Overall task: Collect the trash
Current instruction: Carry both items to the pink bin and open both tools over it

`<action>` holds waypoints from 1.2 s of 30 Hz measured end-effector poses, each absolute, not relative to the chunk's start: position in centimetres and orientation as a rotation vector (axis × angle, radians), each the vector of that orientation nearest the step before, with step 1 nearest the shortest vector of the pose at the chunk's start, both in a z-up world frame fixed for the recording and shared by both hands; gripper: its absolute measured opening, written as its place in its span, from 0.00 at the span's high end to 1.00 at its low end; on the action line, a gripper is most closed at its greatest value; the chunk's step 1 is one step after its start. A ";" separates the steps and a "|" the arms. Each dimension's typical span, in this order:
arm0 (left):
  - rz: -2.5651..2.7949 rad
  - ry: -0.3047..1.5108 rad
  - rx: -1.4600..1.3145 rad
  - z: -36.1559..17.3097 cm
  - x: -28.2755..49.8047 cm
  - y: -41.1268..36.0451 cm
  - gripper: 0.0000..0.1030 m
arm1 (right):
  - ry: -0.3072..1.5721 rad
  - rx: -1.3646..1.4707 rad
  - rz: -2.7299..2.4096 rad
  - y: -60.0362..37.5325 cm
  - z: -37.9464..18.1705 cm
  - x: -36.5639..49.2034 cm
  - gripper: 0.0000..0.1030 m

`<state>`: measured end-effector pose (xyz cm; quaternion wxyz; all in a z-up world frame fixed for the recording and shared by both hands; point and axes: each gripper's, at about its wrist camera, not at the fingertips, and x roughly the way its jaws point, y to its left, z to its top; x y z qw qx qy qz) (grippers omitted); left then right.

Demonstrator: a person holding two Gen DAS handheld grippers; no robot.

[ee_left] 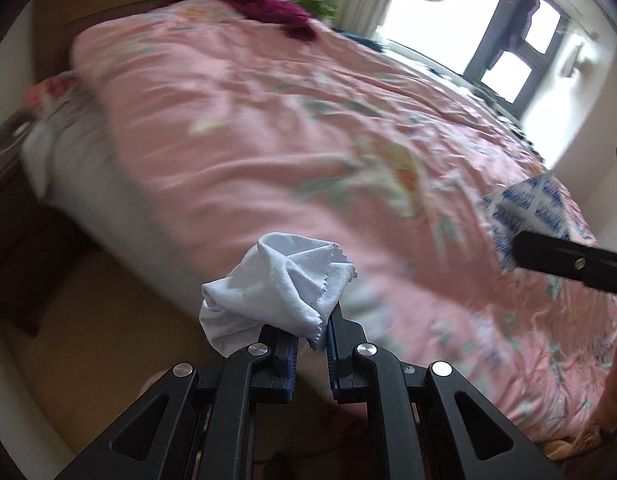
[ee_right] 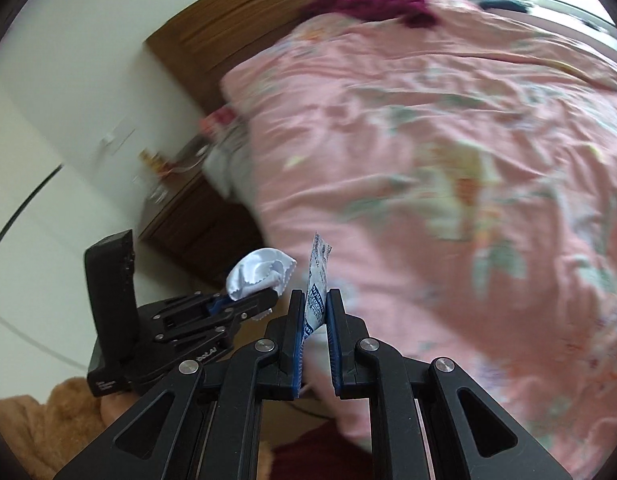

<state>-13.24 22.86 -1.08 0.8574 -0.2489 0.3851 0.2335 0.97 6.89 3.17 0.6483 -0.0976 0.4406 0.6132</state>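
Both pieces of trash are already sitting in the tools, above the pink bed (ee_left: pixel 268 128), with no bin in view. The left tool (ee_left: pixel 312 344) is clamping a crumpled white cloth (ee_left: pixel 268 284) at lower centre. The right tool (ee_right: pixel 314 320) is pinching a blue-printed sachet (ee_right: pixel 314 292) edge-on, standing upright. Both tools are tilting downward, side by side.

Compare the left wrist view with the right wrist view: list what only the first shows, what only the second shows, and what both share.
Only the left wrist view shows the window.

Only the right wrist view shows the bedside cabinet and the left gripper's whole body.

Both show the pink bed, the dark red garment, the left gripper shut on a white cloth, and the right gripper shut on a blue-printed sachet.
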 end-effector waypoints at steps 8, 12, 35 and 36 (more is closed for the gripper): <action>0.734 0.824 -0.671 -4.1 -24.8 26.0 0.88 | 1.053 -0.361 1.594 12.7 2.1 -7.4 0.89; 0.813 0.839 -0.758 -6.4 -28.3 27.0 0.88 | 1.125 -0.436 1.653 15.5 -0.2 -10.9 0.89; 0.751 1.053 -1.015 -23.5 -27.6 30.7 0.23 | 1.335 -0.558 1.514 19.6 -8.6 -12.0 0.89; 0.750 1.056 -1.010 -23.5 -27.6 30.6 0.20 | 1.340 -0.562 1.511 19.7 -8.9 -12.0 0.89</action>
